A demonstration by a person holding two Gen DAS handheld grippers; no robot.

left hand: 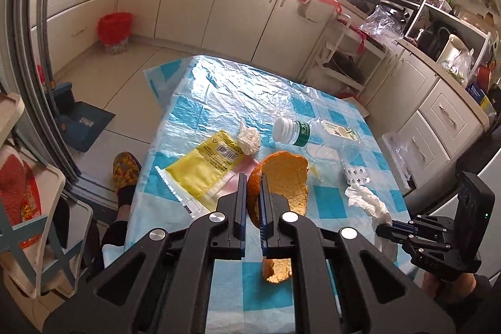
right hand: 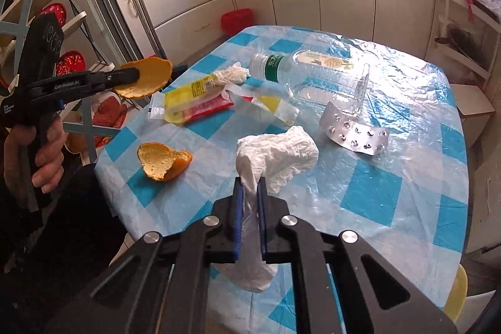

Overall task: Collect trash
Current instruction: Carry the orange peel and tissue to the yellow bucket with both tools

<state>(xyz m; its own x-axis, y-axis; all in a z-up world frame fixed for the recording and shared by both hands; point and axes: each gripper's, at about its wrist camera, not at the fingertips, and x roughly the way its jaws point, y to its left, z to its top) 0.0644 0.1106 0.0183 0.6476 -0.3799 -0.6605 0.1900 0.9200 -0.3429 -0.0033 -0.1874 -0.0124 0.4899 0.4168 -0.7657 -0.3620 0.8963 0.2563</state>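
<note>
My left gripper [left hand: 253, 182] is shut on a large piece of orange peel [left hand: 288, 177] and holds it above the table; it also shows in the right wrist view [right hand: 147, 81]. My right gripper [right hand: 250, 185] is shut on a crumpled white tissue [right hand: 278, 154], lifted over the table's near side; the tissue also shows in the left wrist view [left hand: 368, 202]. A second orange peel [right hand: 162, 161] lies on the checked tablecloth [right hand: 391, 187]. A yellow wrapper [left hand: 206, 165], a small tissue wad [left hand: 249, 137], a clear plastic bottle [left hand: 310, 130] and a foil pill blister [right hand: 353, 133] lie on the table.
A red-lined trash bin [left hand: 114, 32] stands on the floor by the far cabinets. A blue dustpan [left hand: 80, 121] lies on the floor to the left. A folding chair [right hand: 78, 102] stands left of the table. Kitchen cabinets and cluttered counters surround the table.
</note>
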